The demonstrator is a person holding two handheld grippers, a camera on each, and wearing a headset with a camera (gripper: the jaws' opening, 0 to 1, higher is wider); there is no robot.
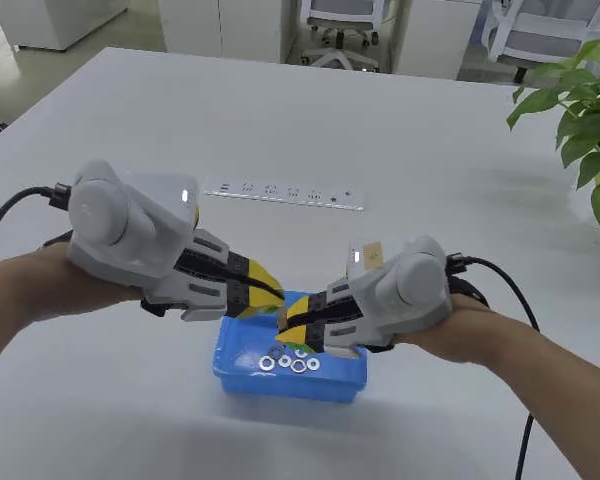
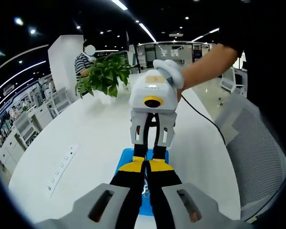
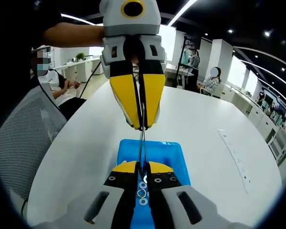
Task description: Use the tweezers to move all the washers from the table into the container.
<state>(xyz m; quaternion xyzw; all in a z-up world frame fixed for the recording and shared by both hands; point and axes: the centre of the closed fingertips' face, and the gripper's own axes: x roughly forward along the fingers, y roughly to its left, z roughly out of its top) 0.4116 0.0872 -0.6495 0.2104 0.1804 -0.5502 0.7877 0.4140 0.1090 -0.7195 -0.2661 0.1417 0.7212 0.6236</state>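
A blue container stands on the white table near me, with several washers lying inside it. Above it my two grippers meet tip to tip. The left gripper comes in from the left and the right gripper from the right. Thin metal tweezers run between them, and both pairs of yellow-tipped jaws are shut on them. In the right gripper view my right gripper faces the left gripper over the container and the washers. The left gripper faces the right gripper.
A white power strip lies flat on the table beyond the container. A leafy plant stands at the right edge. Office chairs are behind the far table edge. People sit in the background of both gripper views.
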